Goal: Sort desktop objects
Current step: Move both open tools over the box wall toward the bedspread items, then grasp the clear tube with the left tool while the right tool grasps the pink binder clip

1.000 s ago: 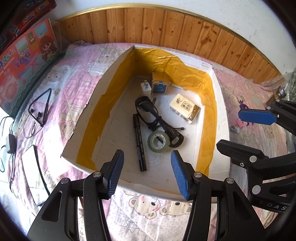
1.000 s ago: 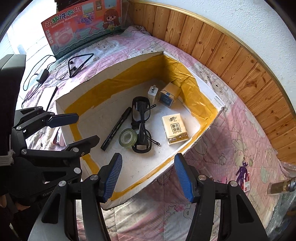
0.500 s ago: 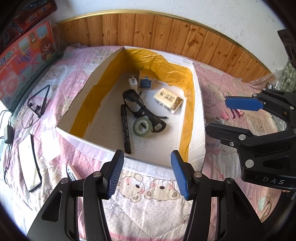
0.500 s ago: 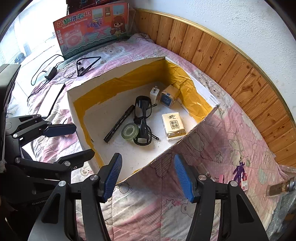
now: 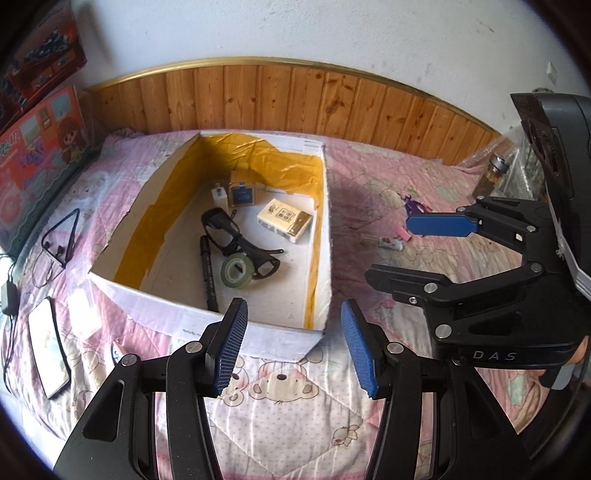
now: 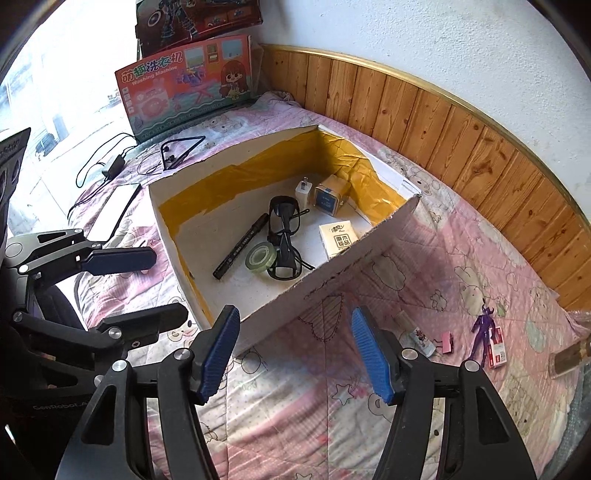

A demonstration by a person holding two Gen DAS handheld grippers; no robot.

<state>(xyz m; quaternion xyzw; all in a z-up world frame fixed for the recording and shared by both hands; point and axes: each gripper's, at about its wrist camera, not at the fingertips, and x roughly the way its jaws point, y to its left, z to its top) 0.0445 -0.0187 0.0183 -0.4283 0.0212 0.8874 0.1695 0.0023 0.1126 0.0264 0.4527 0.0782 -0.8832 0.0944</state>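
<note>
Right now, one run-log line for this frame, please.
left gripper: open, empty | right gripper: open, empty | white cardboard box: holds black marker, tape roll

**Around the bed: what lies off to the sides**

A pink quilt point(image 6: 424, 258) printed with bears covers the bed. Wood panelling point(image 5: 295, 99) runs along the far edge under a white wall point(image 5: 332, 29). At the far left corner a toy washing-machine box point(image 6: 184, 81) leans upright, with a darker toy box point(image 6: 195, 14) stacked above it.
</note>
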